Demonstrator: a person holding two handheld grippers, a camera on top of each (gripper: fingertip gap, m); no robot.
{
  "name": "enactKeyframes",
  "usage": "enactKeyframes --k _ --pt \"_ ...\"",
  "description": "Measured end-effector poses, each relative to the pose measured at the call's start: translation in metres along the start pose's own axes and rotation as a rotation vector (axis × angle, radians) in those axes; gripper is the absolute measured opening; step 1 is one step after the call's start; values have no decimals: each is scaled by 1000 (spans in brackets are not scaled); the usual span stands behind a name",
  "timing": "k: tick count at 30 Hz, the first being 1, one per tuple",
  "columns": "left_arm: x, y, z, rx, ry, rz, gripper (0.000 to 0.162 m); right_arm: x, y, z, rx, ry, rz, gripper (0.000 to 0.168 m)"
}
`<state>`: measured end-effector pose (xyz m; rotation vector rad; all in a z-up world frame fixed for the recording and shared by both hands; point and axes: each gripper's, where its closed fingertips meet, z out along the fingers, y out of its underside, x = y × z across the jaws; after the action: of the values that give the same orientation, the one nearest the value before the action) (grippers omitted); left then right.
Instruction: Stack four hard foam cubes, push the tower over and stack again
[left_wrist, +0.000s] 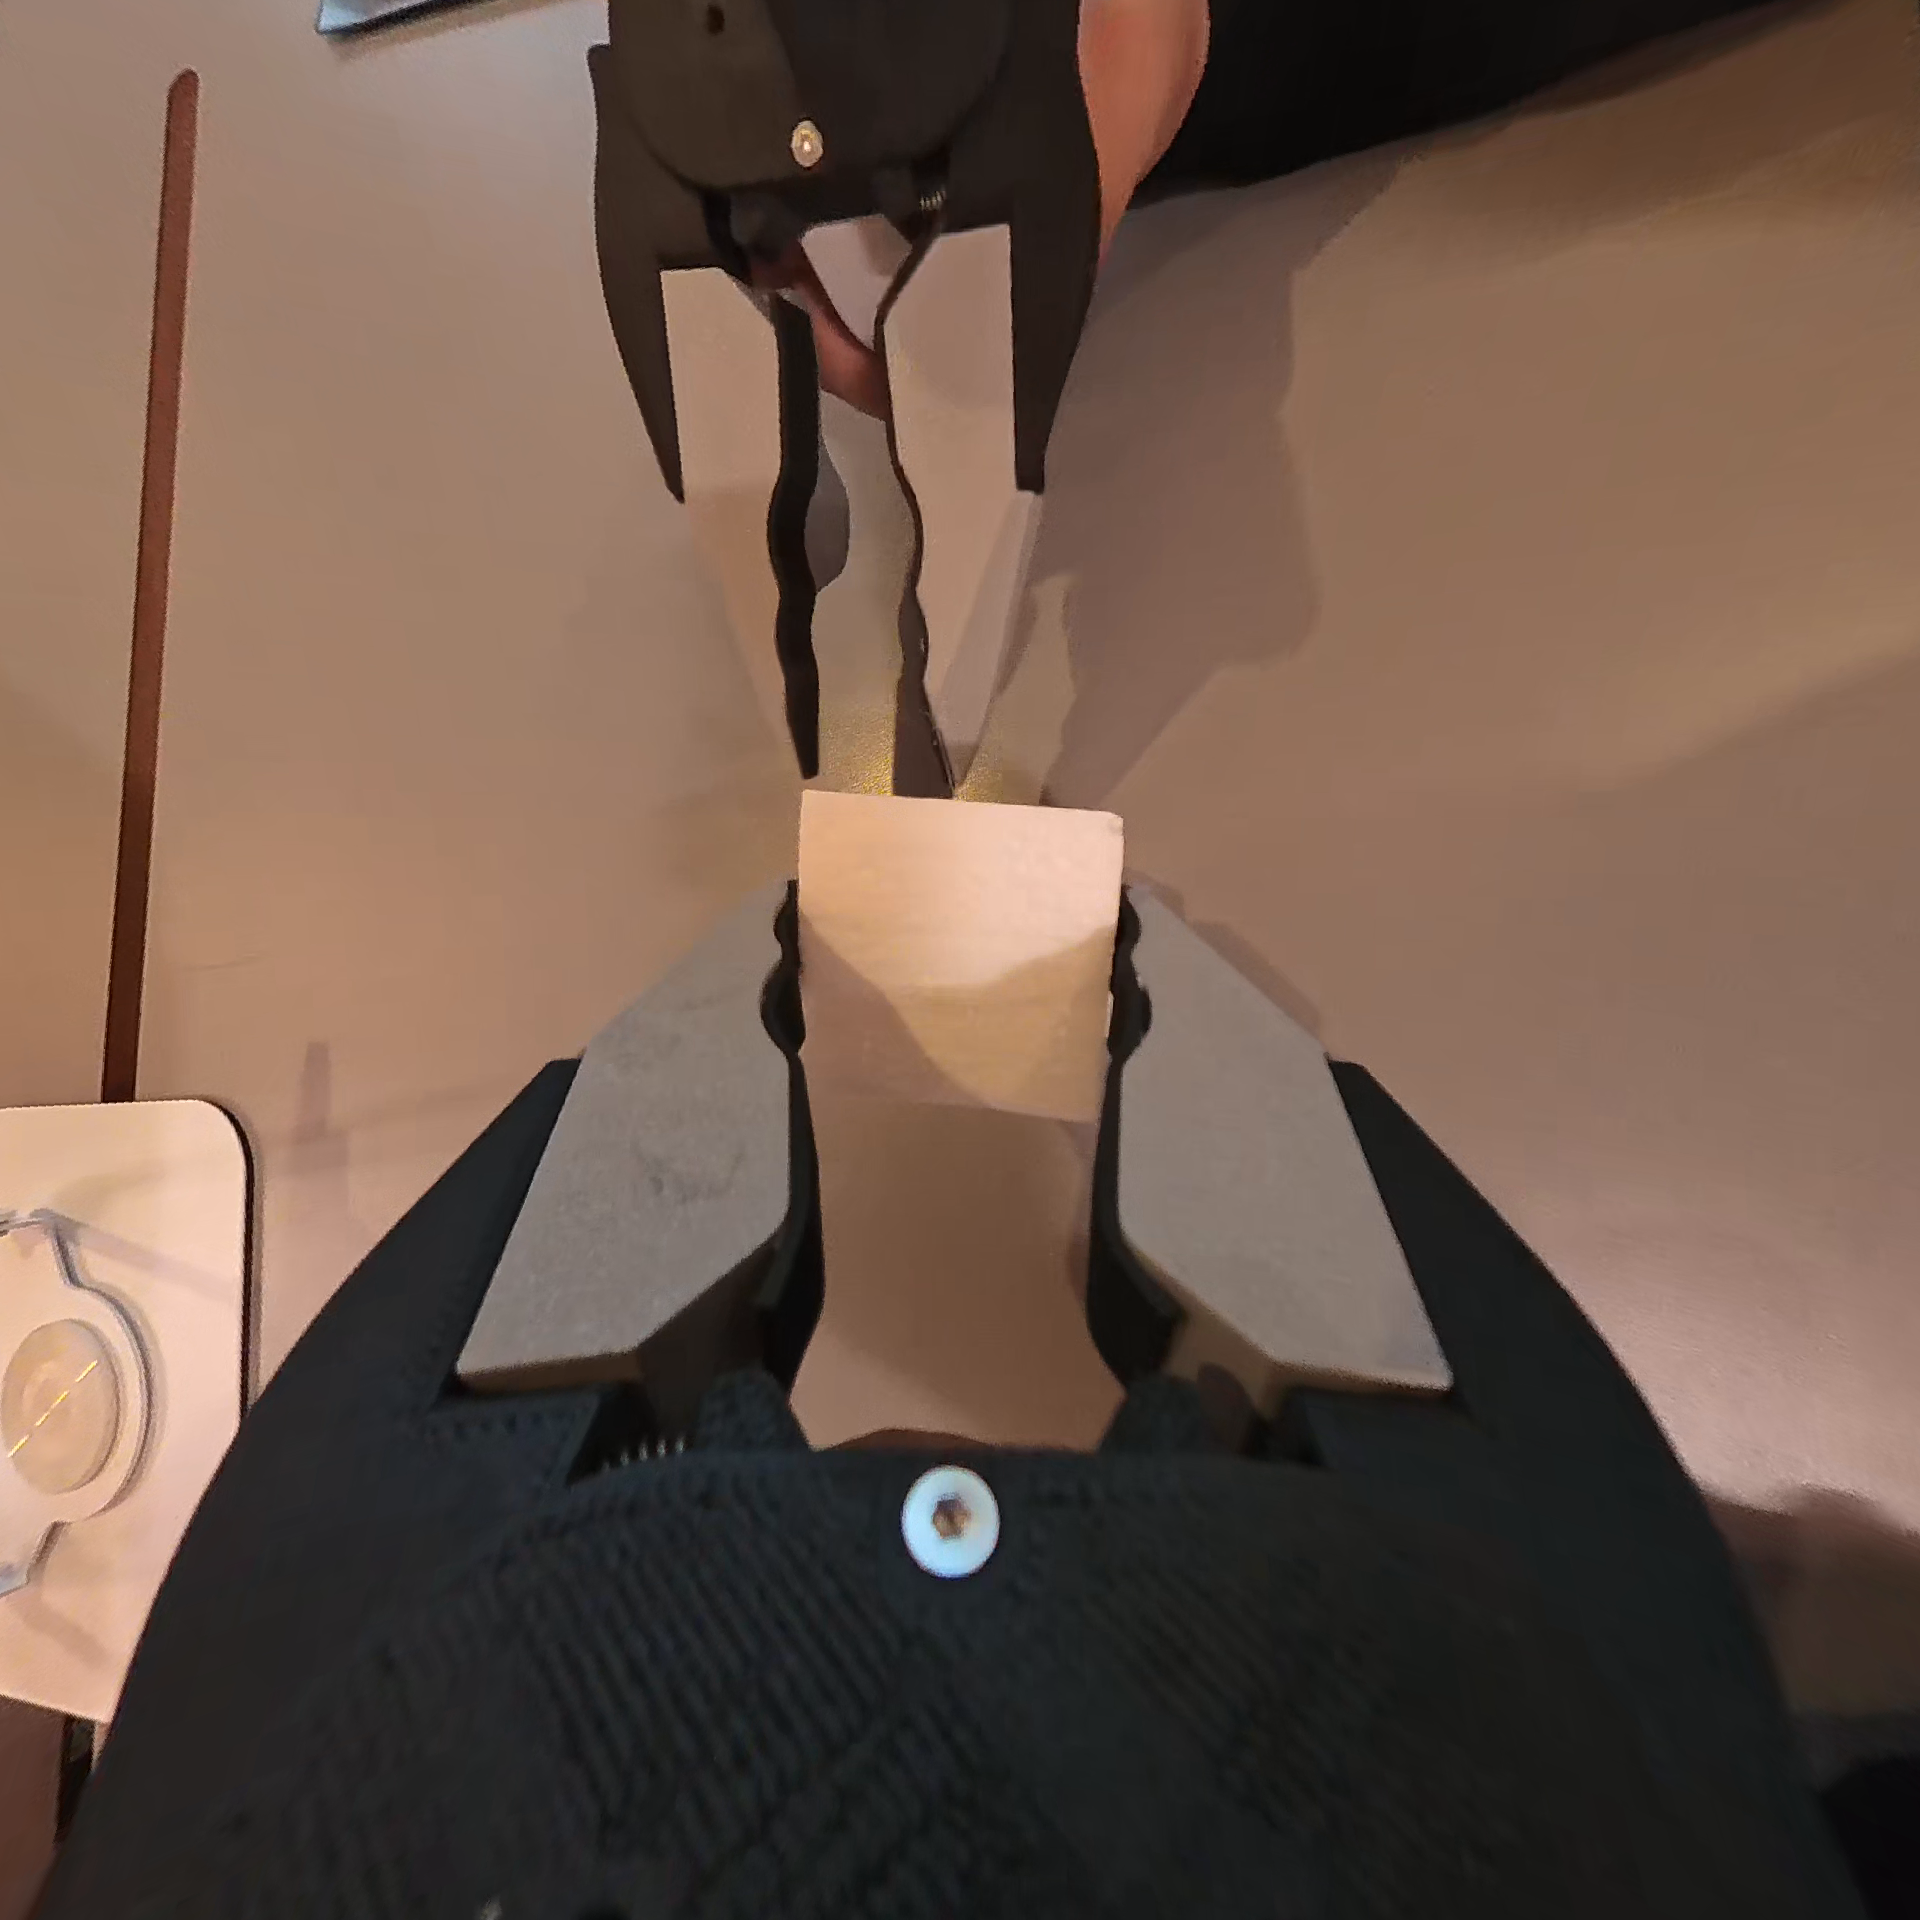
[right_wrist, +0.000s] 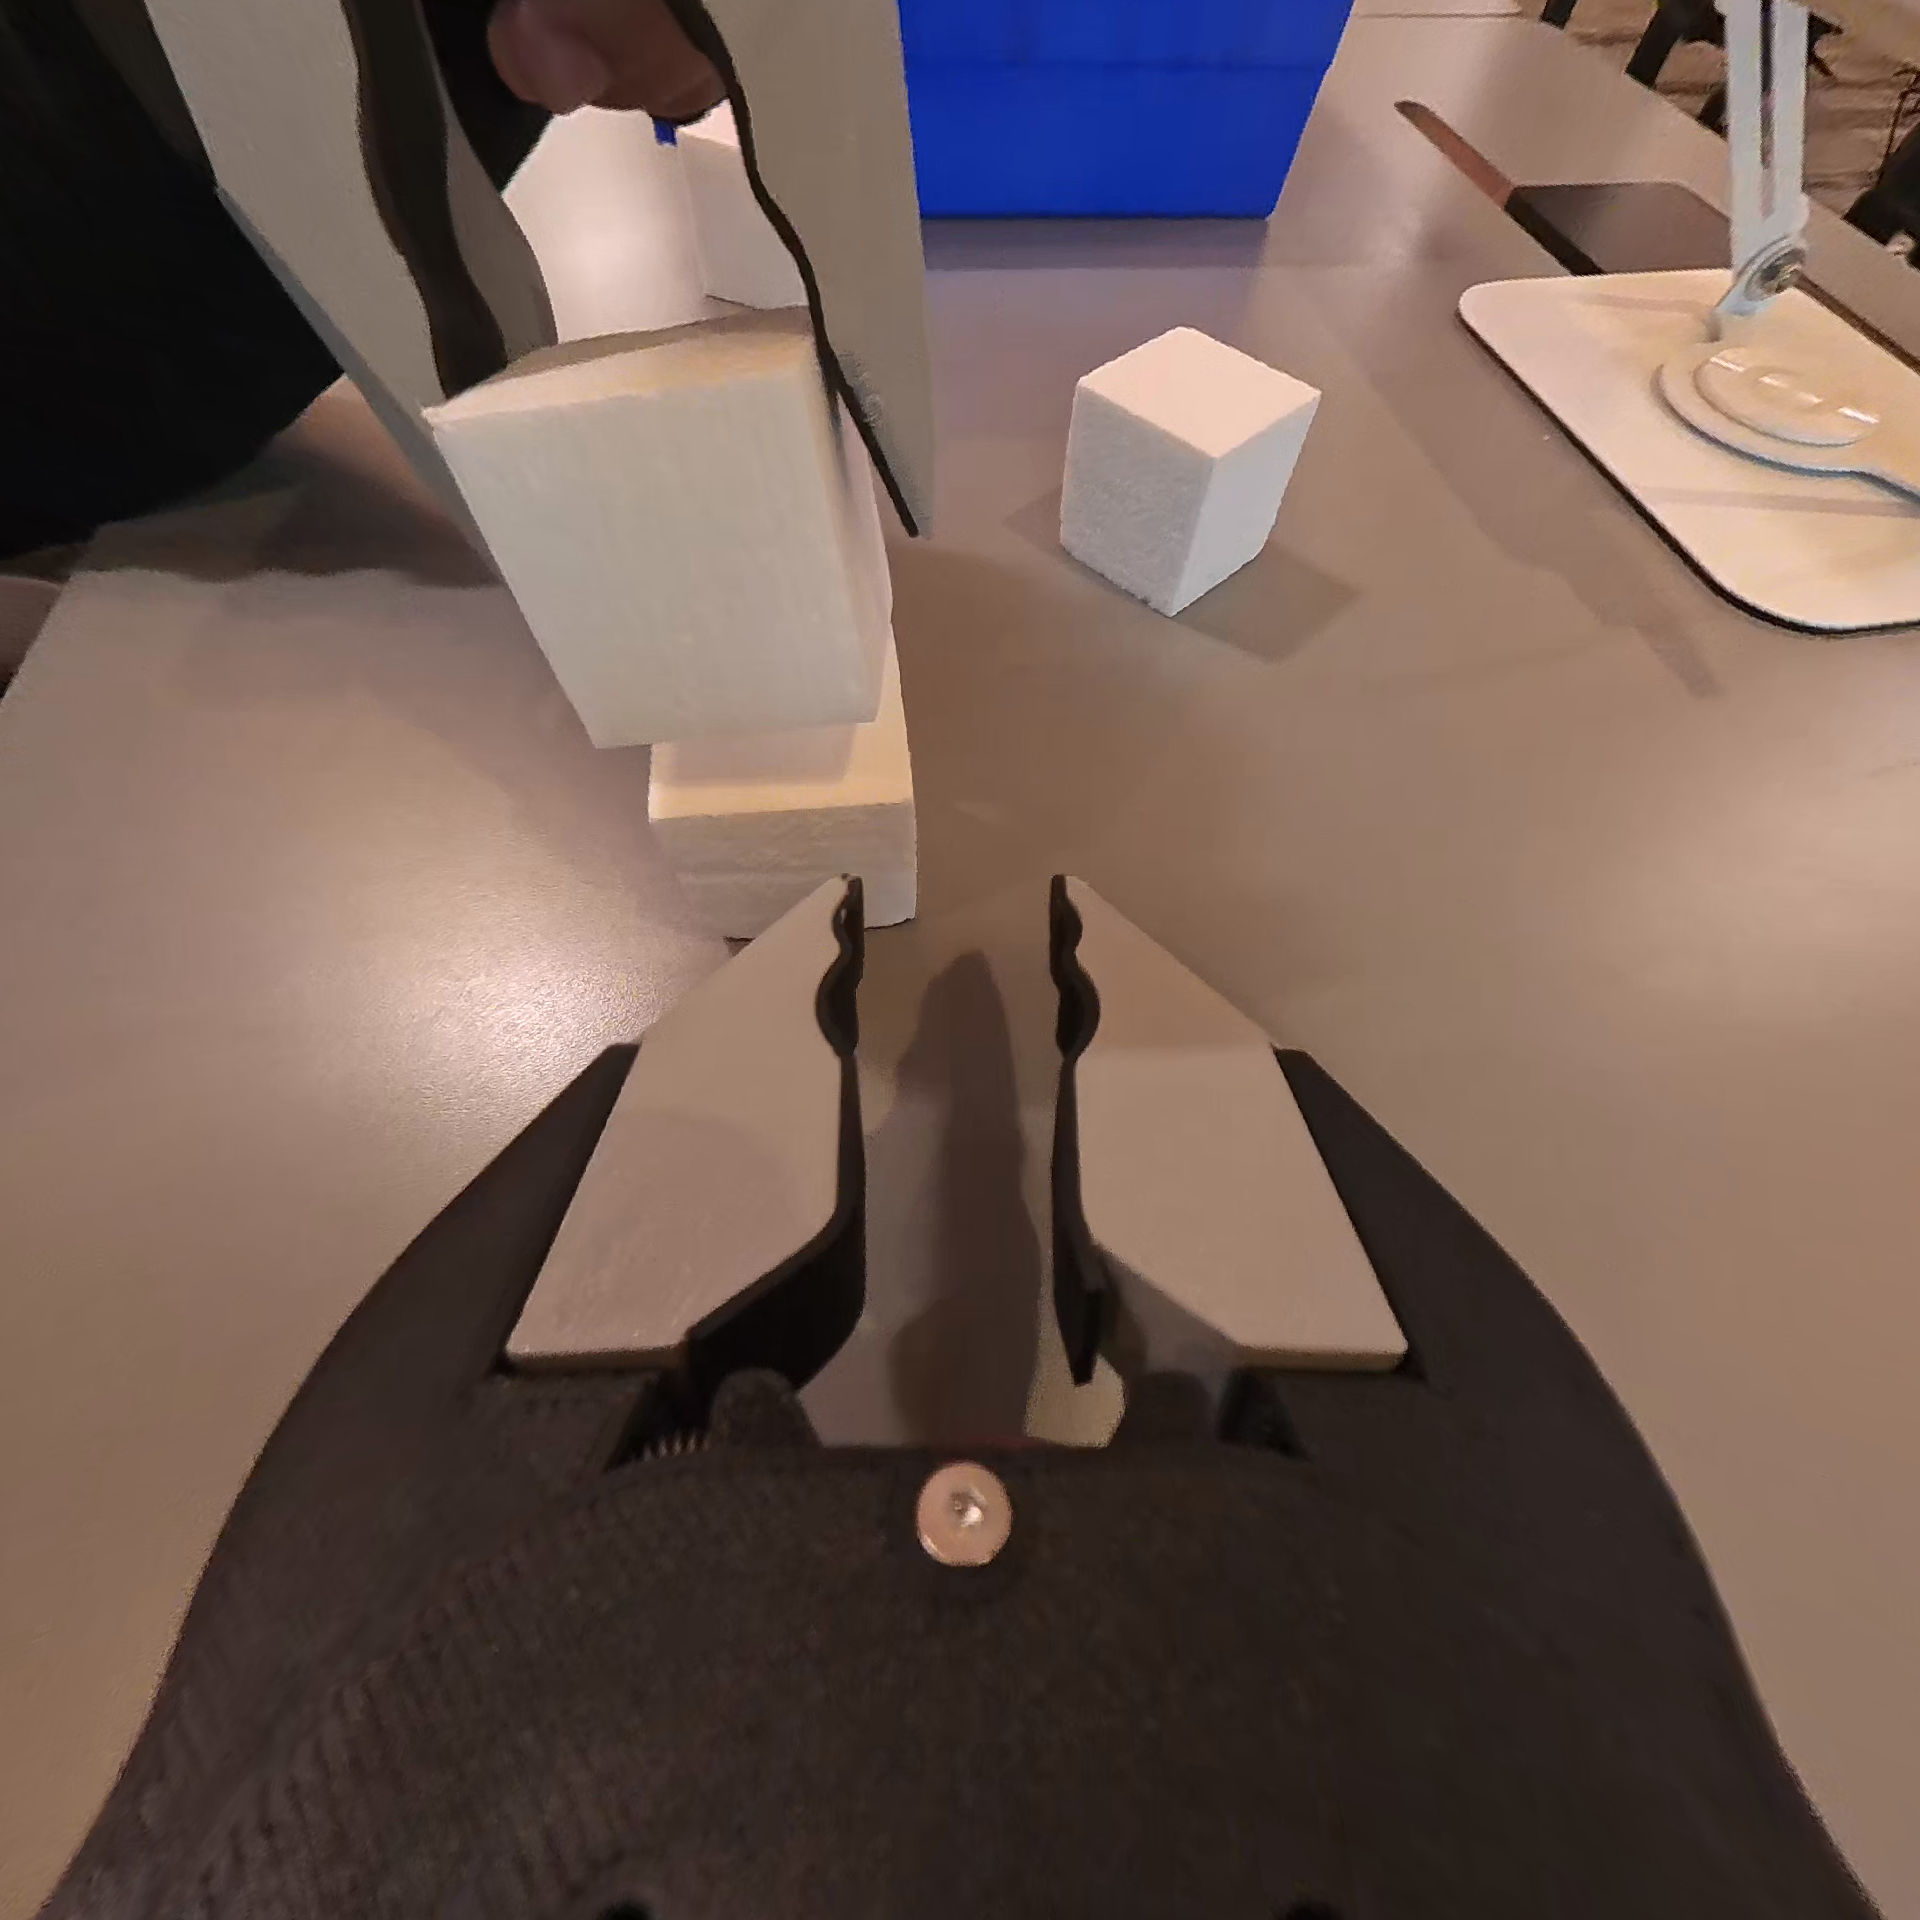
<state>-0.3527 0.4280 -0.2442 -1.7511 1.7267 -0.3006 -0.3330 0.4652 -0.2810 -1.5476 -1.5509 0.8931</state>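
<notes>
My left gripper (left_wrist: 961, 904) is shut on a white foam cube (left_wrist: 956, 987). In the right wrist view the left gripper (right_wrist: 675, 447) holds this cube (right_wrist: 675, 582) tilted, just over a second cube (right_wrist: 790, 842) that sits on the table. I cannot tell whether the two touch. A third cube (right_wrist: 1184, 468) stands alone farther right. More white foam (right_wrist: 613, 197) lies behind, partly hidden. My right gripper (right_wrist: 956, 904) is open and empty, low over the table just right of the lower cube. It also shows in the left wrist view (left_wrist: 873, 774), pointing at the held cube.
A blue bin (right_wrist: 1101, 104) stands at the far side of the grey table (right_wrist: 1455, 831). A white lamp base (right_wrist: 1714, 416) sits at the right, and shows in the left wrist view (left_wrist: 104, 1299) too. A thin brown strip (left_wrist: 156, 520) lies on the table. A person's dark sleeve (right_wrist: 125, 260) is at the left. Both grippers' tips are roughly 35 centimetres from the white lamp base (right_wrist: 1714, 416). My left wrist view (left_wrist: 124, 1396) looks at it from another angle.
</notes>
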Motion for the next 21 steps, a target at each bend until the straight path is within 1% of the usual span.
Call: enactKeyframes --k 9,21 --pt "0 1 3 -11 0 -5 57 -3 1 12 -48 49 -80 34" --pt "-3 2 2 -43 -25 -28 57 -3 0 12 -39 46 -74 35"
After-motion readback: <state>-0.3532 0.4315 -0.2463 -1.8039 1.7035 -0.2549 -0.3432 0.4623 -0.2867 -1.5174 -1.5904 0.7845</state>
